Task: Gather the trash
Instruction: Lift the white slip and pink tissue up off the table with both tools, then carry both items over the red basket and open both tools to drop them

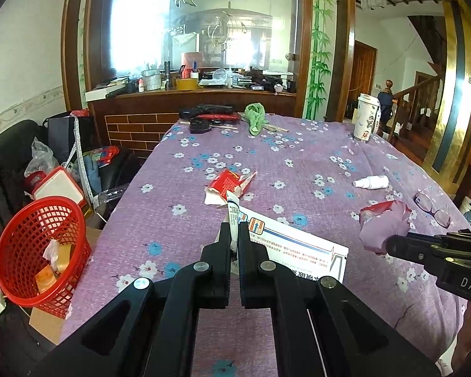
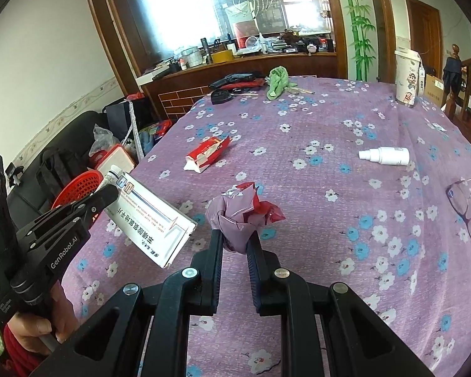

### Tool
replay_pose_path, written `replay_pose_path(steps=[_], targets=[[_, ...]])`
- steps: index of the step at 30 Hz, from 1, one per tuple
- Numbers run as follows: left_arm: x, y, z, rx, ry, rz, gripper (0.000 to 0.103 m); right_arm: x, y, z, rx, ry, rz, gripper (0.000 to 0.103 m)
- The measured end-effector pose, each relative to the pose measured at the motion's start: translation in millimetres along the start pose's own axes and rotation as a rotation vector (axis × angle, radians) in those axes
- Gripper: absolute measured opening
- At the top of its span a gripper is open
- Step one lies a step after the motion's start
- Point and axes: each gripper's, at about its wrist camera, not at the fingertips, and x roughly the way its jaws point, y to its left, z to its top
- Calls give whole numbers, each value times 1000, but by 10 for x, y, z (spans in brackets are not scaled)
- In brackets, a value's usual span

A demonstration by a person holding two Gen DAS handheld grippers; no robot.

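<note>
A: Nearest the lens is the left gripper (image 1: 234, 235), its fingers clenched on the end flap of a white medicine box (image 1: 301, 248), with a small tube (image 1: 234, 212) pinched in alongside. The box hangs out to the side, clear of the table (image 1: 172, 220).

B: And the right gripper (image 2: 235, 238)?

A: Its fingers are grasping a crumpled purple-and-red wrapper (image 2: 241, 210), also lifted off the purple flowered cloth. The wad bulges well beyond the pads.

B: So both hands are loaded. Where does it all go?

A: I'd judge the red mesh basket (image 1: 44, 251), below the table's left edge, with some scraps already in it. The left gripper is the closer one.

B: What could go wrong?

A: The box is held only by a thin flap, so it could swing or tear loose on the way. The tube looks barely caught and might slip out first. The basket leans, so a drop near its low rim could bounce off to the floor.

B: And the right side?

A: It must cross toward the basket, and the two grippers could collide. A torn red packet (image 1: 229, 185) remains mid-table; the spray bottle (image 1: 372, 182) and glasses (image 1: 433, 207) probably aren't trash and shouldn't be swept up.
</note>
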Motion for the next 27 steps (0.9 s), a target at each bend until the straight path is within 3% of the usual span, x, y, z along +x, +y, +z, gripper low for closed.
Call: replay_pose_path(steps=[16,22,27], targets=[[-93,231,50,-45,-22,15,3,50,191,77,-36,9,8,16],[-235,570,87,-101,-51,53,3,127,503,216,-91,16,35,16],[-414,1060,121,-174,-91,133,3,267,975,380,-172,21,82,16]])
